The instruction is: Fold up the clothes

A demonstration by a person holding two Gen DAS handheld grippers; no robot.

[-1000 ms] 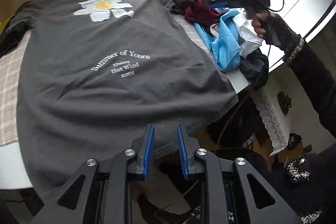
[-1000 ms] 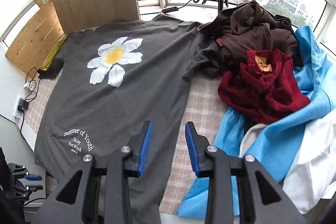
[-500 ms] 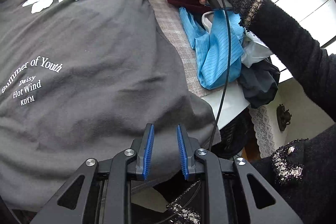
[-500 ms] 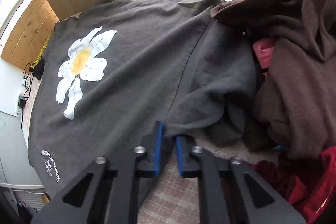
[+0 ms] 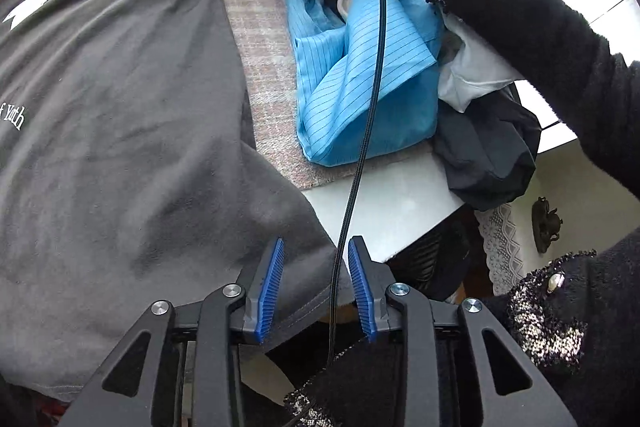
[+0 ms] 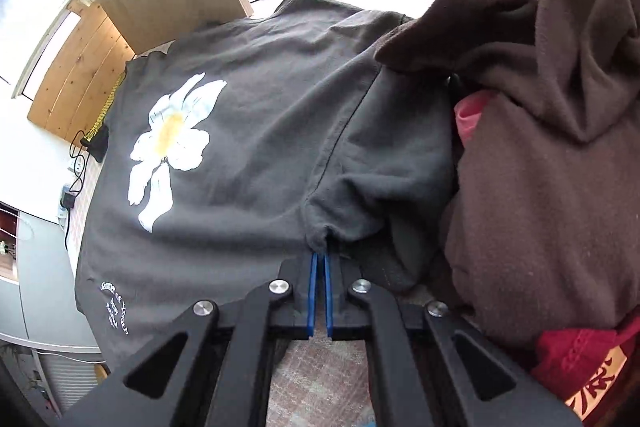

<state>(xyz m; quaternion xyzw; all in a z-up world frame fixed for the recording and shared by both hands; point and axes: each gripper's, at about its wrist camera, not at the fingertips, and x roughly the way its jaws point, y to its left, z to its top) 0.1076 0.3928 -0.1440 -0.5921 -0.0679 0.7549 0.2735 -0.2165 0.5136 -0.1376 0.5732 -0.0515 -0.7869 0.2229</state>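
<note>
Fabric of the grey T-shirt (image 6: pixel 248 131), spread flat on the counter (image 5: pixel 384 203), is pinched at the sleeve seam by the closed right tongs (image 6: pixel 320 267). The shirt's hem corner is straddled, ungripped, by the left tongs (image 5: pixel 316 279), whose jaws have just been opening.

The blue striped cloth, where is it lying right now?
In the left wrist view, the blue striped cloth lies on the checked table cover, right of the grey T-shirt, beside a white garment.
</note>
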